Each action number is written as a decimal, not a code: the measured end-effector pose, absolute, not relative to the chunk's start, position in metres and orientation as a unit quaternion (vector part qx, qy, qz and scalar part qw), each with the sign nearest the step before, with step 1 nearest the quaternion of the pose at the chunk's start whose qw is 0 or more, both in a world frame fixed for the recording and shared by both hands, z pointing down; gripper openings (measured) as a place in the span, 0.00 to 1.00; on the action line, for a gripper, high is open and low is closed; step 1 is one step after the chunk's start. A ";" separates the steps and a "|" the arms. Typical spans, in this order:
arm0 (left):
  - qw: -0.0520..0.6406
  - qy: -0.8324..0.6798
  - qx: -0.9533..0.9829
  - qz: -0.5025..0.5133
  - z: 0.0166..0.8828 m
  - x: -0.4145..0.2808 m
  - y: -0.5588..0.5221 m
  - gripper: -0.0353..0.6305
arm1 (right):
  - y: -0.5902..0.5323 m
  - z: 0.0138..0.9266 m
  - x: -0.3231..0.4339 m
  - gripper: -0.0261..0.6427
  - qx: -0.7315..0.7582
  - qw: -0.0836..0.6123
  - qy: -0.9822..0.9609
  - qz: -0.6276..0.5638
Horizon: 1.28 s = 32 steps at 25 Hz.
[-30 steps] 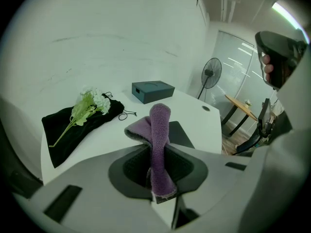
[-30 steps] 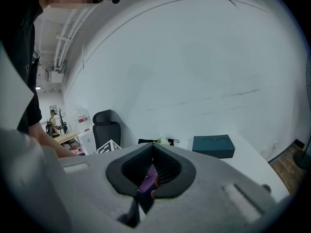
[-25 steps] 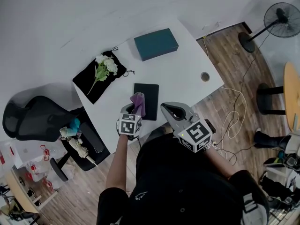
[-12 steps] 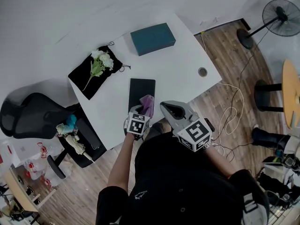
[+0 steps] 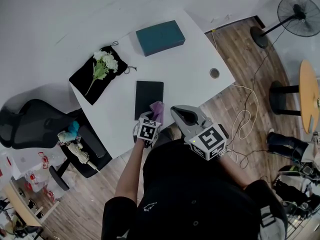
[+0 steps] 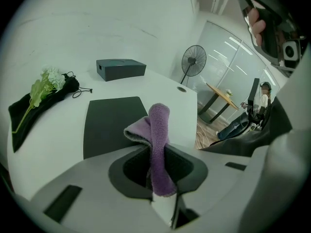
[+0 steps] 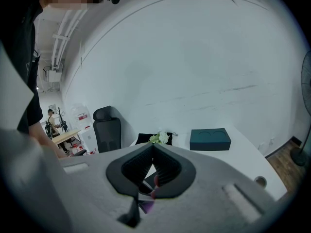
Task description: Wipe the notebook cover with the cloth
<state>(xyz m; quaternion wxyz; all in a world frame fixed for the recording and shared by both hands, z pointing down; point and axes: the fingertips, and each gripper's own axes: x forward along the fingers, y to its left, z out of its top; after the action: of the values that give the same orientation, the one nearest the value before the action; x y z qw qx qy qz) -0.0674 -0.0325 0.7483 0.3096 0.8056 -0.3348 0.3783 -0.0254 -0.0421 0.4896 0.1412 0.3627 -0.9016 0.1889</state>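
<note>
A black notebook (image 5: 148, 95) lies flat on the white table (image 5: 190, 79), near its front edge. My left gripper (image 5: 154, 116) is shut on a purple cloth (image 5: 158, 109), which rests at the near right end of the cover. In the left gripper view the cloth (image 6: 159, 130) stands folded between the jaws of the left gripper (image 6: 156, 152), with the notebook (image 6: 112, 123) just beyond. My right gripper (image 5: 181, 114) hovers at the table's front edge, right of the cloth. In its own view the right gripper (image 7: 153, 149) has its jaws together and holds nothing.
A teal box (image 5: 160, 37) sits at the back of the table. White flowers (image 5: 102, 65) lie on a black bag (image 5: 90, 81) at the left. A cable hole (image 5: 214, 73) is at the right. An office chair (image 5: 35, 126) stands left, a fan (image 5: 295, 14) right.
The left gripper has drawn the cloth along the cover from its left side to the near right end. The right gripper has stayed in place.
</note>
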 end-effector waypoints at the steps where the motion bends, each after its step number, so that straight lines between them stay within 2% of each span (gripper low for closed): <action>1: 0.313 -0.336 0.803 0.379 0.750 -0.069 -0.032 0.16 | -0.042 0.490 -0.026 0.04 0.362 0.142 -0.902 0.189; 13: 0.305 -0.341 0.799 0.391 0.755 -0.083 -0.036 0.16 | -0.044 0.491 -0.036 0.04 0.355 0.144 -0.905 0.188; 32: 0.314 -0.419 0.756 0.393 0.753 -0.161 -0.048 0.16 | -0.039 0.489 -0.047 0.04 0.342 0.143 -0.911 0.182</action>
<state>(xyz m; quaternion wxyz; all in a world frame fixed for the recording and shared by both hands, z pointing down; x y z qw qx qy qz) -0.1607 -0.0476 0.7533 0.3141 0.7562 -0.4189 0.3925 -0.0468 -0.0387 0.4887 0.1427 0.3418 -0.9110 0.1815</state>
